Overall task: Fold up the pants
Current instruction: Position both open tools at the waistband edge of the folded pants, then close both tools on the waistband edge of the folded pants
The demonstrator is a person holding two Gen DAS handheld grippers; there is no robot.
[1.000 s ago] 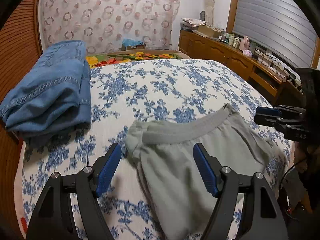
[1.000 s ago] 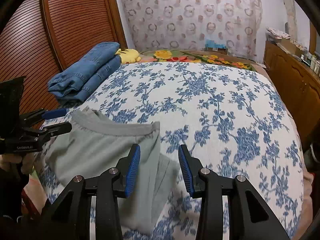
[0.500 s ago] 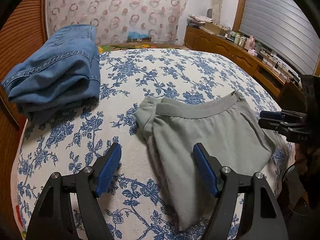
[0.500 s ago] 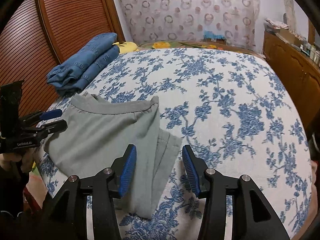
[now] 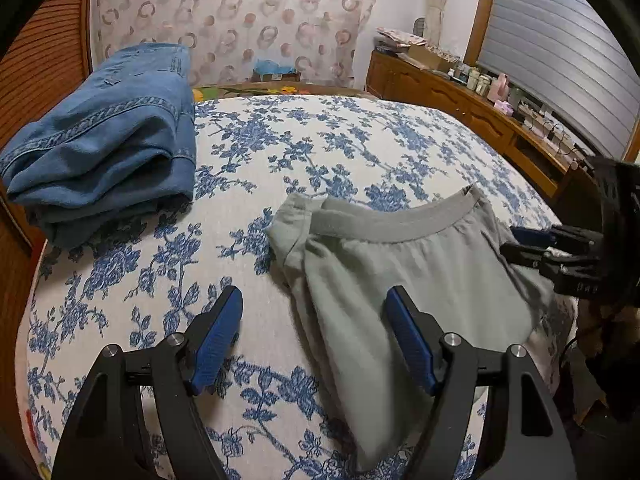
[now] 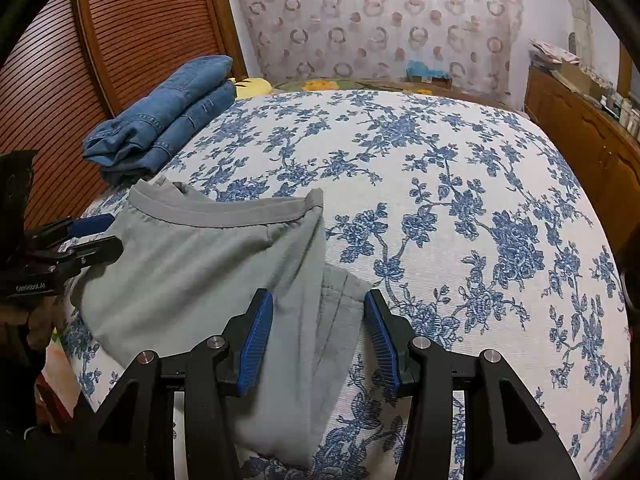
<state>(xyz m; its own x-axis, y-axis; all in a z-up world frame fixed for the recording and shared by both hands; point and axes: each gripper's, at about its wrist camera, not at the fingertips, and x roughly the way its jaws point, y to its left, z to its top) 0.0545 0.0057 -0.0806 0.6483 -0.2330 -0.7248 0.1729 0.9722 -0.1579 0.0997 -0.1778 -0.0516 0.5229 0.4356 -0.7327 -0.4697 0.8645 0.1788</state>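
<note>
Grey pants point(image 5: 400, 272) lie folded lengthwise near the front edge of the bed, waistband point(image 5: 384, 226) towards the far side. My left gripper point(image 5: 316, 300) is open above the pants' left edge, one finger over the cloth and the other over the bedspread. In the right wrist view the pants point(image 6: 192, 272) fill the lower left. My right gripper point(image 6: 318, 300) hovers over their right edge, where a leg point(image 6: 340, 292) sticks out, jaws apart and pads clear of the cloth. Each gripper also appears in the other's view: the right gripper point(image 5: 516, 242) and the left gripper point(image 6: 104, 236).
Folded blue jeans point(image 5: 100, 152) point(image 6: 160, 128) sit at the bed's far left on the blue-flowered bedspread point(image 5: 320, 140) point(image 6: 440, 200). A louvred wooden door point(image 6: 120, 40) stands left of the bed. A cluttered wooden sideboard point(image 5: 460, 96) point(image 6: 580, 132) runs along the right.
The right gripper's jaws have widened a little, and it has sunk slightly over the pants' right edge. The pants lie as before. The left gripper stays open.
</note>
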